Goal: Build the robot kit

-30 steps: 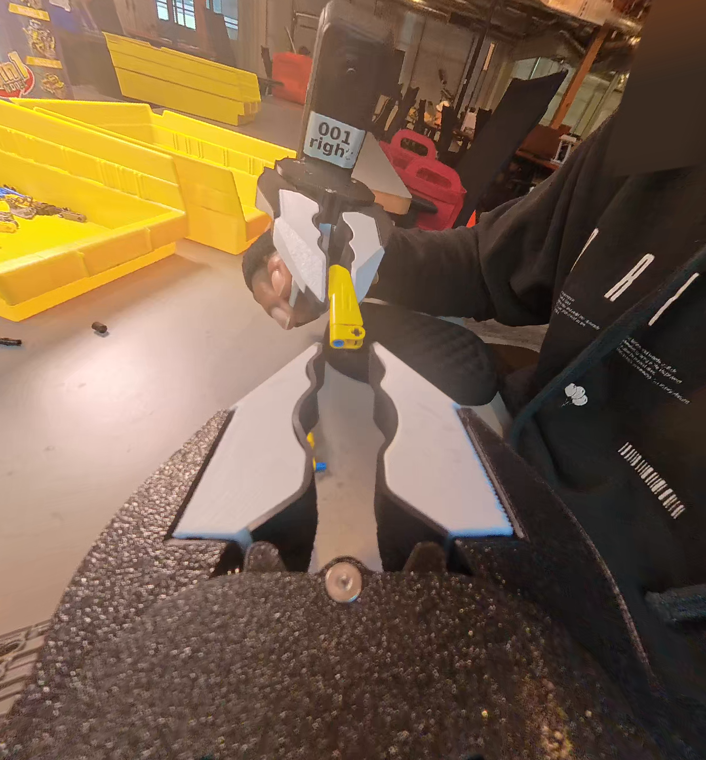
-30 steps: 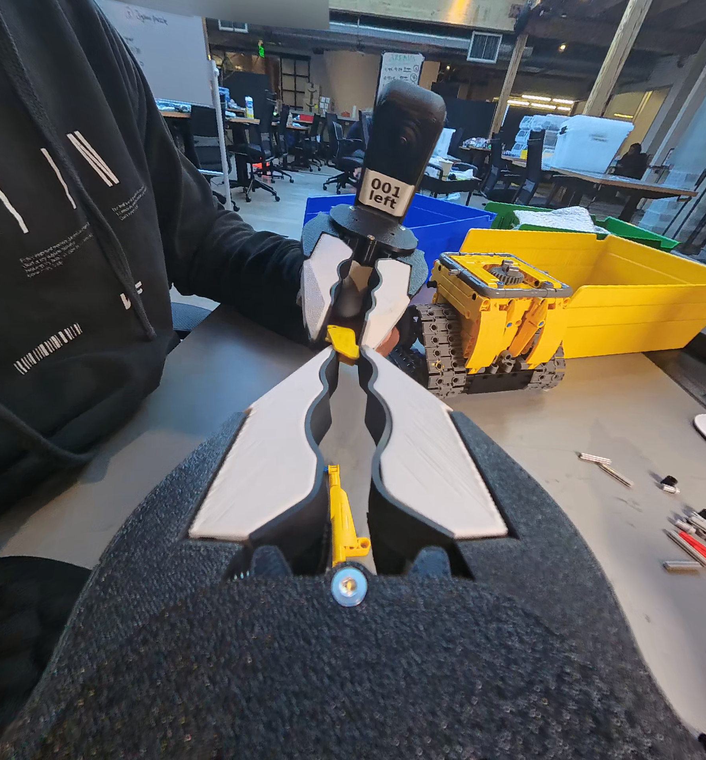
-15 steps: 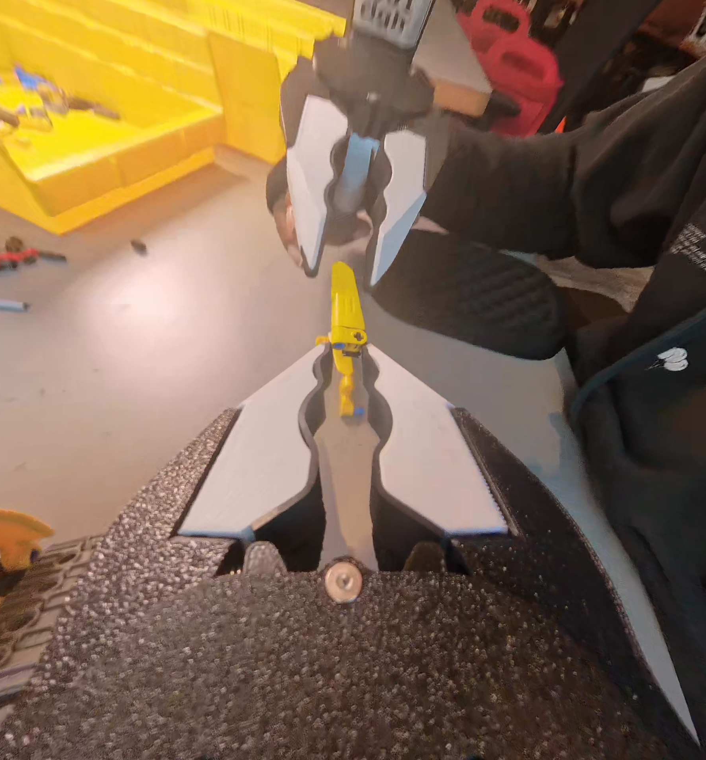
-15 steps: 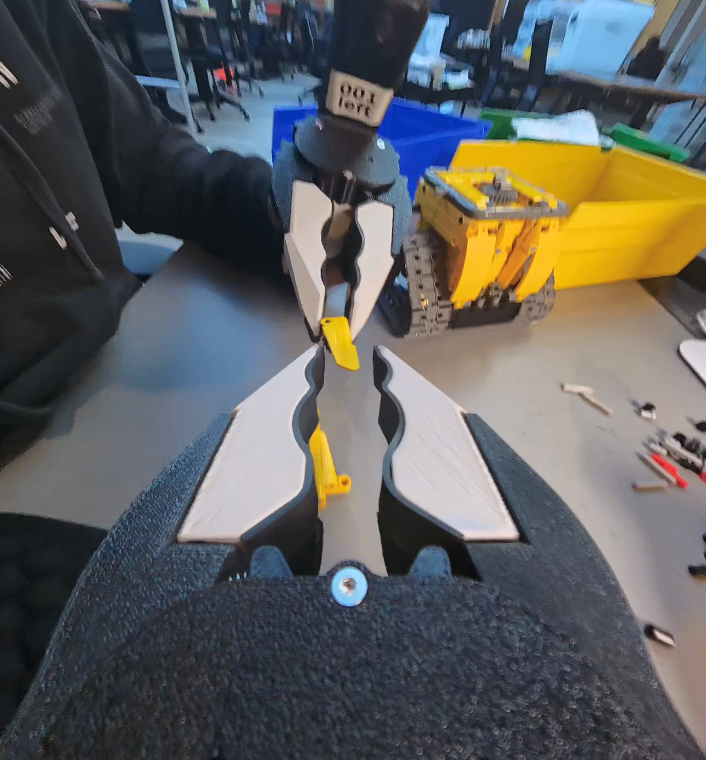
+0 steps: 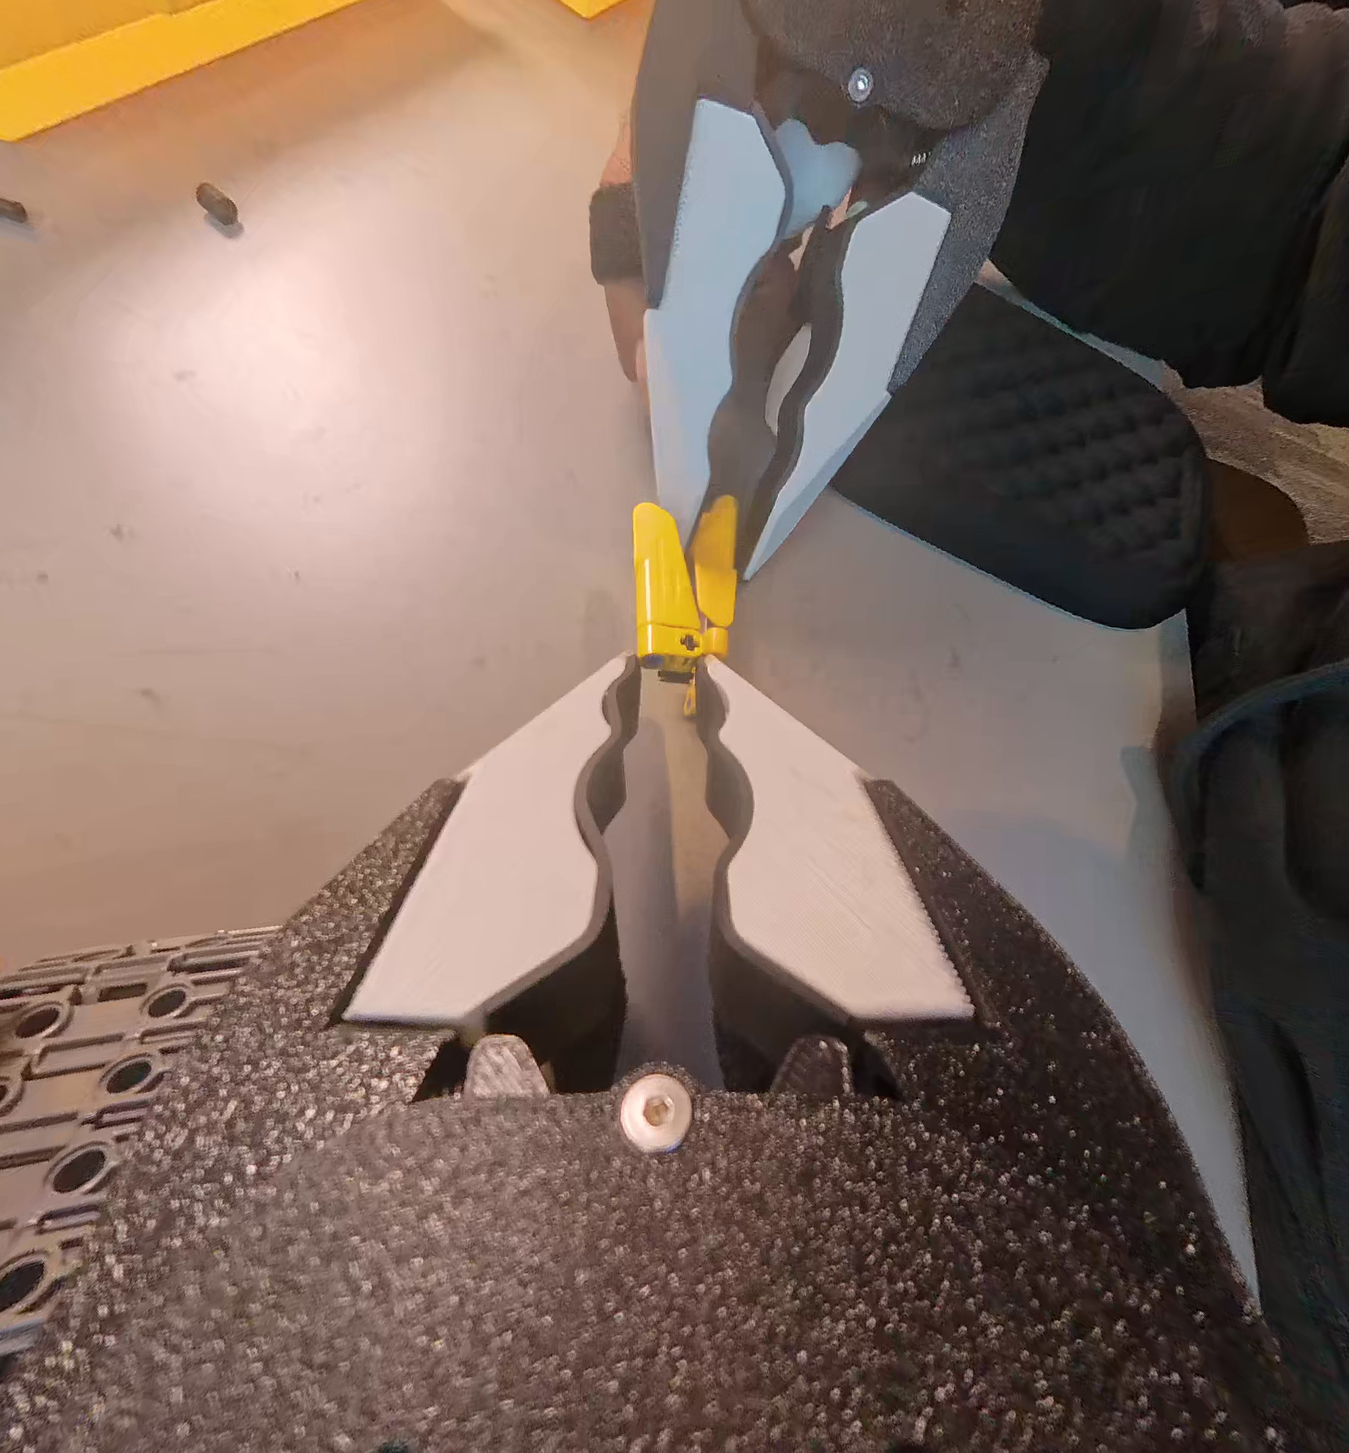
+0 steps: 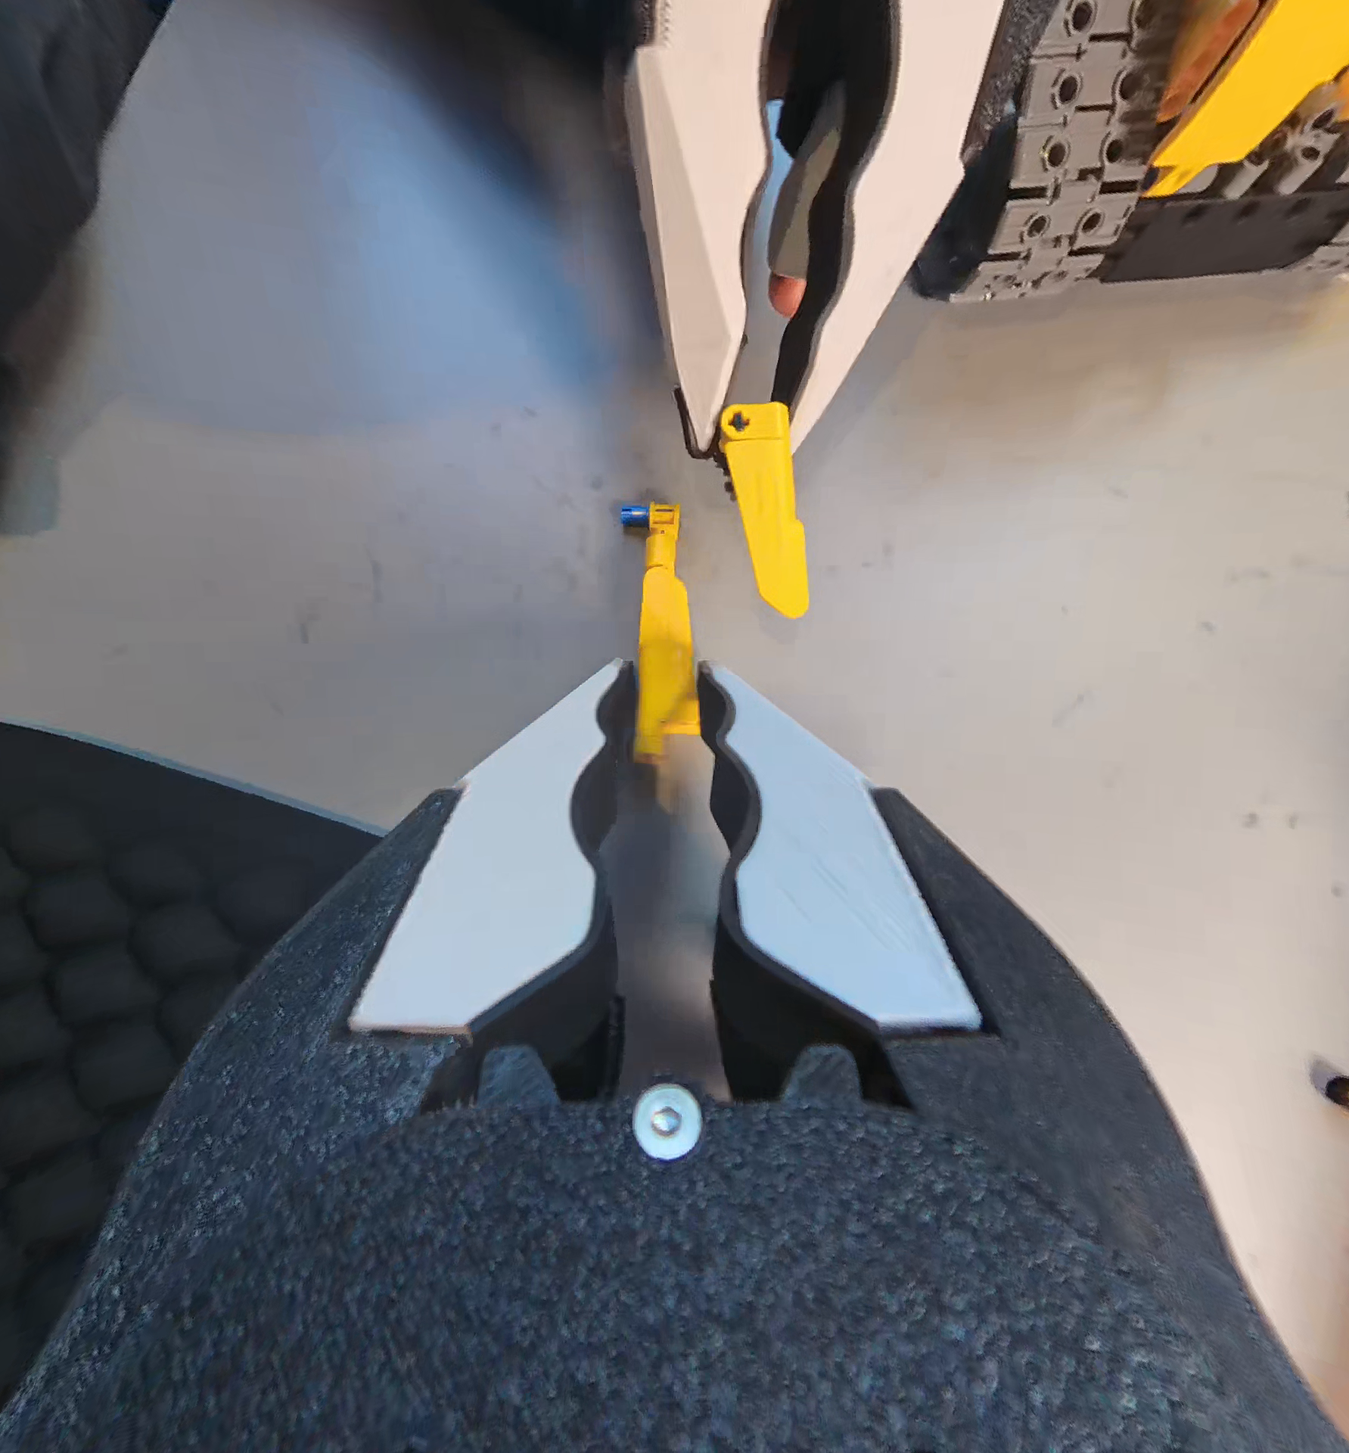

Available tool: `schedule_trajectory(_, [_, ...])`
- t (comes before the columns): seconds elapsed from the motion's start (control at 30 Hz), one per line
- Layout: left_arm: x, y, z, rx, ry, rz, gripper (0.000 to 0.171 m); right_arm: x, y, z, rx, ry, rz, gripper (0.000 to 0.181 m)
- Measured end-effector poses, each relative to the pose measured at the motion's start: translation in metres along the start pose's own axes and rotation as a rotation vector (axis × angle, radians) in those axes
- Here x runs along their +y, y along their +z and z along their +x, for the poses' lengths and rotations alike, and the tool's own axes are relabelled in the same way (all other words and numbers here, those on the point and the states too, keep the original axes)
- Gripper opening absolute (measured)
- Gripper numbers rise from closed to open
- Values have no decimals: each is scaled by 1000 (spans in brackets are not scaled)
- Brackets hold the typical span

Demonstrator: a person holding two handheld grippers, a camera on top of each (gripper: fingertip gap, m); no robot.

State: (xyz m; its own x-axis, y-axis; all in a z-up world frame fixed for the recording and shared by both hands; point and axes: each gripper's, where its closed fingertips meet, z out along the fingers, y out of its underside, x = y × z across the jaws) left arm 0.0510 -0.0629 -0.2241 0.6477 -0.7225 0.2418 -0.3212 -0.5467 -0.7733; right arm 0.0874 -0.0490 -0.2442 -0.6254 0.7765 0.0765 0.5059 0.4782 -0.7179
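Right wrist view: right gripper (image 6: 661, 668) pinches yellow pin-tipped link (image 6: 661, 621), left gripper (image 5: 667, 664) at 12 o'clock pinches yellow blade piece (image 6: 765, 503); best to line blue pin with blade's hole squarely.

The two hand-held grippers (left (image 5: 667, 668), right (image 6: 661, 668)) face each other above the table (image 5: 262, 472).

Glossy yellow plastic panel (image 5: 659, 578); matt, finely ridged grey fingers (image 5: 498, 857); coarse, grainy black gripper body (image 5: 655, 1258); smooth, faintly scuffed tabletop (image 5: 262, 472).
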Motion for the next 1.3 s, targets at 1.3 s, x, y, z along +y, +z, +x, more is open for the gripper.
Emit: schedule_trajectory(1.3, [-28,-29,1,194,-249,229,13,-42,-30,29,222,-113,273,14])
